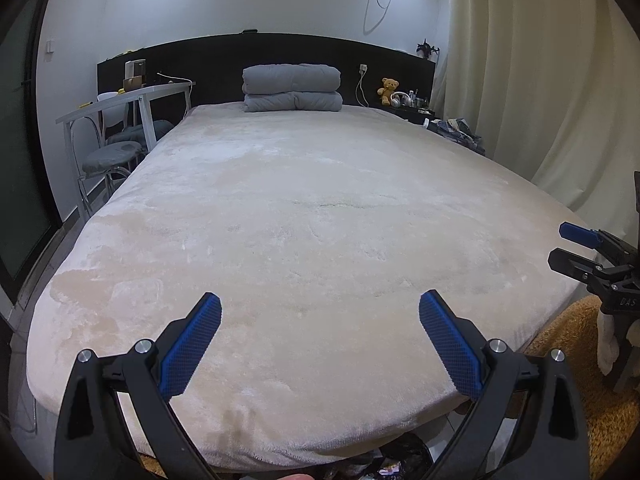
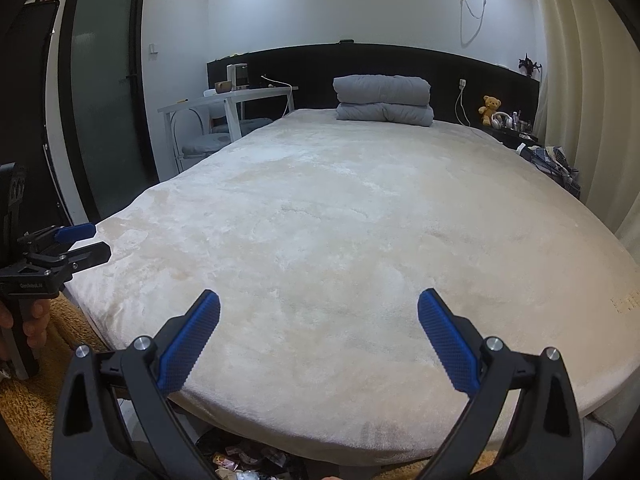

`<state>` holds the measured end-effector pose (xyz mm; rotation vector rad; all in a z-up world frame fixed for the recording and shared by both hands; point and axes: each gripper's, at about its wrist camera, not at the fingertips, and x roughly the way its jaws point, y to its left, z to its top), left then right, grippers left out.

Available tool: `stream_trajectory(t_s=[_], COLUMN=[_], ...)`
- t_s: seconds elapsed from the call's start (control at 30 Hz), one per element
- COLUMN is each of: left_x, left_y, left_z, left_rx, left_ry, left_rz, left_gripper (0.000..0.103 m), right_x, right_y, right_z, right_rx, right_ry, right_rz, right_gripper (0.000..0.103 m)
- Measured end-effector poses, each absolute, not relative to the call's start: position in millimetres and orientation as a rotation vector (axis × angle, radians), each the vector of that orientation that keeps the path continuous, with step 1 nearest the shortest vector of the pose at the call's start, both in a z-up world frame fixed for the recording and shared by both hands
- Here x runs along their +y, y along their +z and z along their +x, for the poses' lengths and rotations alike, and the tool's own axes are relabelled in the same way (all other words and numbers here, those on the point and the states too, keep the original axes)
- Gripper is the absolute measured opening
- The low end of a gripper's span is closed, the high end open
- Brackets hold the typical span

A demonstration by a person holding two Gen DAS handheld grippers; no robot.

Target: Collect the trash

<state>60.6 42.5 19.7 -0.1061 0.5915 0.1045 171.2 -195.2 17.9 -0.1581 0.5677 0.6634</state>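
Note:
My left gripper [image 1: 320, 302] stands open above the foot of a bed covered in a cream plush blanket [image 1: 304, 216], nothing between its blue pads. My right gripper [image 2: 319, 300] is open too, over the same end of the bed, and empty. Each shows at the side of the other's view: the right gripper [image 1: 560, 245] at the right edge, the left gripper [image 2: 96, 240] at the left edge, held by a hand [image 2: 32, 320]. Crumpled wrappers and scraps [image 2: 248, 460] lie in a dark heap on the floor below the bed's foot, also seen as trash [image 1: 392, 466] in the left wrist view.
A folded grey duvet [image 1: 292, 88] lies at the black headboard [image 1: 224, 64]. A white desk [image 1: 132, 98] with stools stands left of the bed. A teddy bear [image 1: 388, 89] and small items sit at the right, with curtains [image 1: 540, 80] beyond. A brown fuzzy rug [image 1: 576, 344] covers the floor.

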Motion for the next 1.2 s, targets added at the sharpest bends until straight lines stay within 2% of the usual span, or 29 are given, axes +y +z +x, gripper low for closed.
stream_trajectory(t_s=[1.2], left_x=[39.4], left_y=[13.8], left_z=[64.1], left_rx=[0.6], left_ry=[0.099], left_rz=[-0.089], left_gripper=[0.097], right_x=[-191.8], right_y=[12.9], right_z=[174.3], right_rx=[0.589], right_ry=[0.634], right_rz=[-0.15], right_gripper=[0.098])
